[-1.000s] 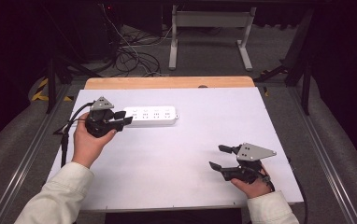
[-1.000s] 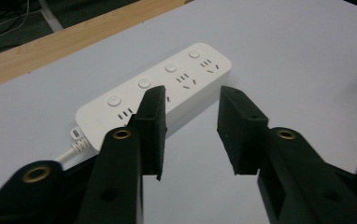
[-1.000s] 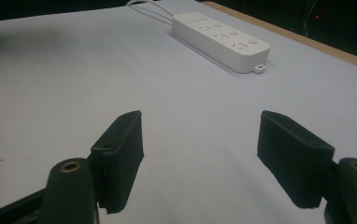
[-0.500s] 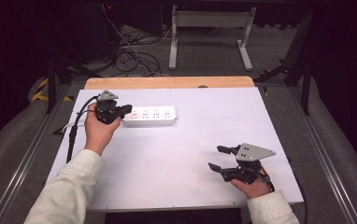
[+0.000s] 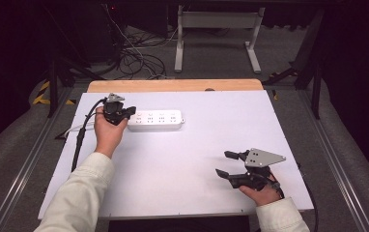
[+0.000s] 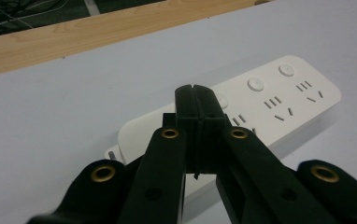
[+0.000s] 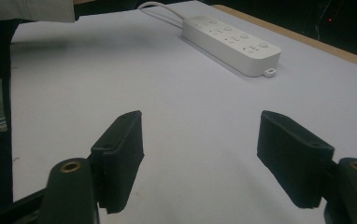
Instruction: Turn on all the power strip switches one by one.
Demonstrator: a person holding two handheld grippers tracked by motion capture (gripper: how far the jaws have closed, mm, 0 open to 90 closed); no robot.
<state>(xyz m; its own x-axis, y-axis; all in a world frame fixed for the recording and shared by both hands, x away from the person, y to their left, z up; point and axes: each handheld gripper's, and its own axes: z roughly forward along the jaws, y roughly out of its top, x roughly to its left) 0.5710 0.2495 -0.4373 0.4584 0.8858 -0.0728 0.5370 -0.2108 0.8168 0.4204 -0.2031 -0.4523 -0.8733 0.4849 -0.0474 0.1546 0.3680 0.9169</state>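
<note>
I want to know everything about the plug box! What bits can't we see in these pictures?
- Power strip, left gripper view: the shut left tongs hide its near end and first button.
- High view: the socket markings are too small to read.
- Right gripper view: a sleeve cuts off the strip's white cable.

The high view looks forward and down over the whole white-topped table (image 5: 182, 183). The left gripper view sits close above the white plastic power strip (image 6: 279, 100). The right gripper view, low over the table, faces the same strip (image 7: 232, 42) from farther off.
</note>
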